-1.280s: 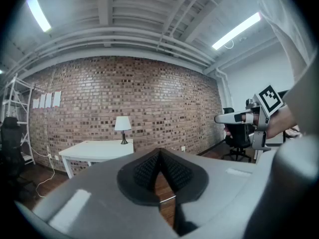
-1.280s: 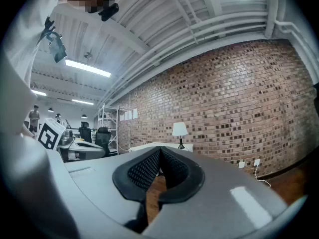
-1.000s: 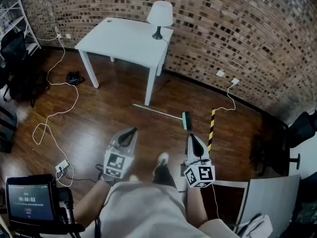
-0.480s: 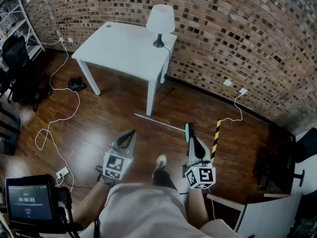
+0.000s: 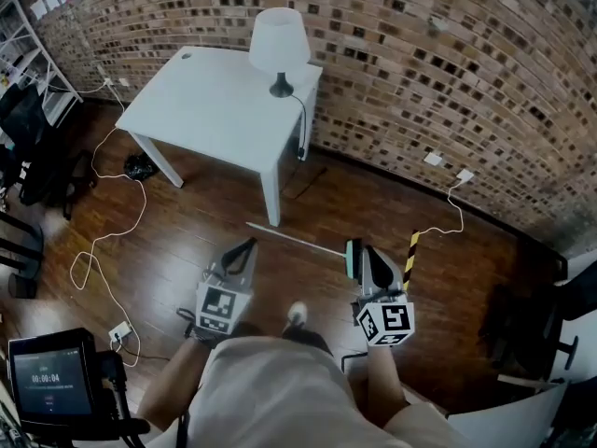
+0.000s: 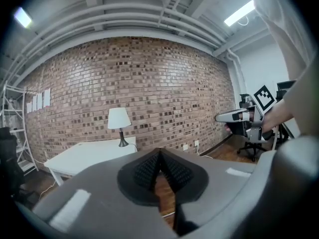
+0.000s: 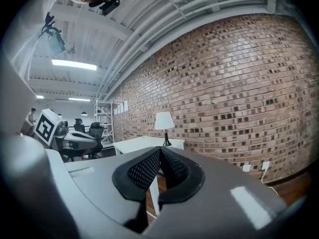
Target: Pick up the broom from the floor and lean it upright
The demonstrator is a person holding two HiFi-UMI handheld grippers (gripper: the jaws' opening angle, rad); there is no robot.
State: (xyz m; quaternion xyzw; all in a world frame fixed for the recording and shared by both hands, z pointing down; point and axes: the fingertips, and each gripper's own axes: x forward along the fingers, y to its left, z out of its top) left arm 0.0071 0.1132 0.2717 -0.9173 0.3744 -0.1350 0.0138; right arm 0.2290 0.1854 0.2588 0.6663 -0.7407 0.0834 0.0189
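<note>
The broom (image 5: 295, 239) lies flat on the wooden floor in the head view. Its pale handle runs left toward the table leg, and its teal head (image 5: 351, 259) points right. My right gripper (image 5: 366, 253) hovers just right of the teal head, overlapping it in the picture, shut with nothing between its pads (image 7: 160, 152). My left gripper (image 5: 248, 246) is held below the handle's left half, apart from it and also shut and empty (image 6: 159, 154). Both grippers point toward the brick wall. Neither gripper view shows the broom clearly.
A white table (image 5: 210, 101) with a white lamp (image 5: 278, 43) stands against the brick wall (image 5: 448, 73). A white cable (image 5: 104, 241) loops over the floor at left. A yellow-black striped bar (image 5: 410, 251) lies right of the broom head. Office chairs (image 5: 23, 147) stand at far left.
The person has walked forward toward the broom. Both grippers have come closer to it; the right gripper's tip now overlaps the teal head. Both stay shut.
</note>
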